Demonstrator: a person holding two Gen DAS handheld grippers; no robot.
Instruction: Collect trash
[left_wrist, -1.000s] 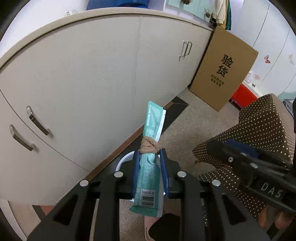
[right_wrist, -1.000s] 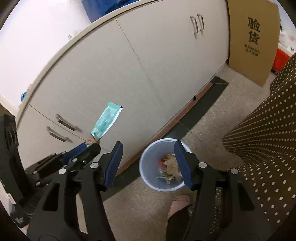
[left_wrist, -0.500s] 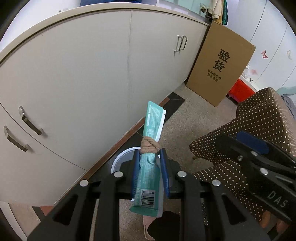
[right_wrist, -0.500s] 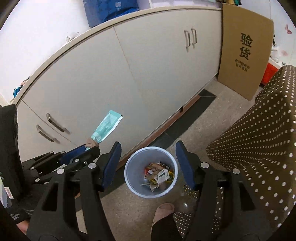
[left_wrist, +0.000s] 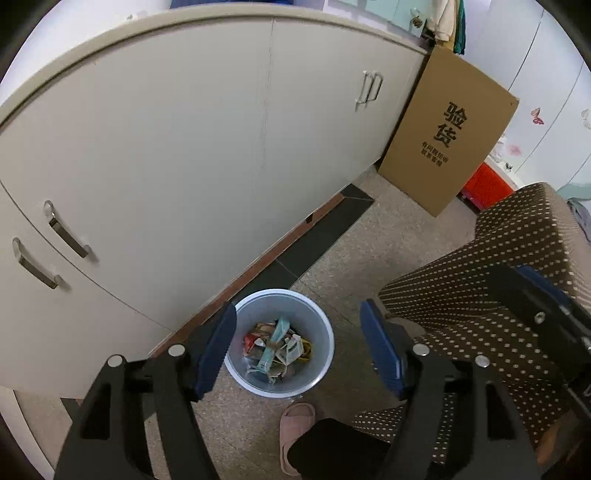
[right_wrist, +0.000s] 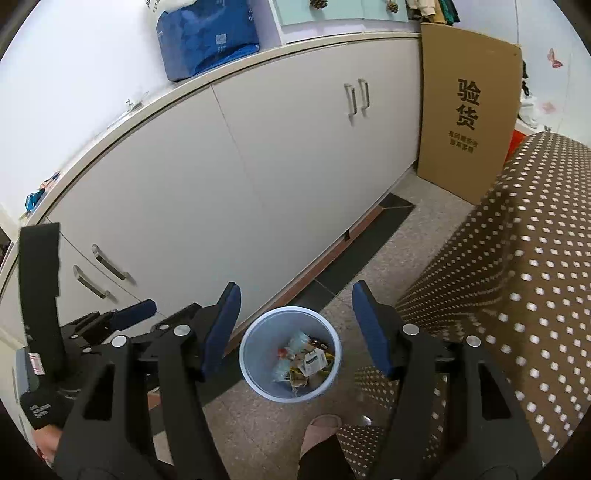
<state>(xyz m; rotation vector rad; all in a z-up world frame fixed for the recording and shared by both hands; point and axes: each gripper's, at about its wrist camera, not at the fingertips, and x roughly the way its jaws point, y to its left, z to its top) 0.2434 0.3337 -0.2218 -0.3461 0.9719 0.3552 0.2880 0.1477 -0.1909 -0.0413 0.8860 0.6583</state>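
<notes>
- Left gripper (left_wrist: 298, 339): fingers (left_wrist: 216, 350) spread wide, blue pads facing each other, nothing between them; held above the bin
- Right gripper (right_wrist: 295, 330): fingers (right_wrist: 221, 328) likewise spread wide and holding nothing; also above the bin, just beside the left gripper, whose black frame and blue pad show at the left edge of the right wrist view
- Bin (left_wrist: 325, 347): pale blue, round, upright on the floor, framed between the fingers in both views; stands near the foot of the cabinet
- Trash (left_wrist: 277, 345): mixed wrappers and paper scraps lying in the bottom of the bin
- Teal wrapper (left_wrist: 275, 341): long, tied round the middle with a brownish band, lying on top of the other trash inside the bin
- Slipper (left_wrist: 295, 428): pink, on the floor just beside the bin, on the near side
- Polka-dot cloth (left_wrist: 498, 273): brown with pale dots, draped over furniture to the right of the bin
- Cabinet (left_wrist: 184, 147): off-white doors with metal handles, behind the bin
- Cardboard box (left_wrist: 447, 133): flat, printed with dark characters, leaning at the far end of the cabinet
- Blue bag (right_wrist: 207, 37): resting on top of the cabinet
</notes>
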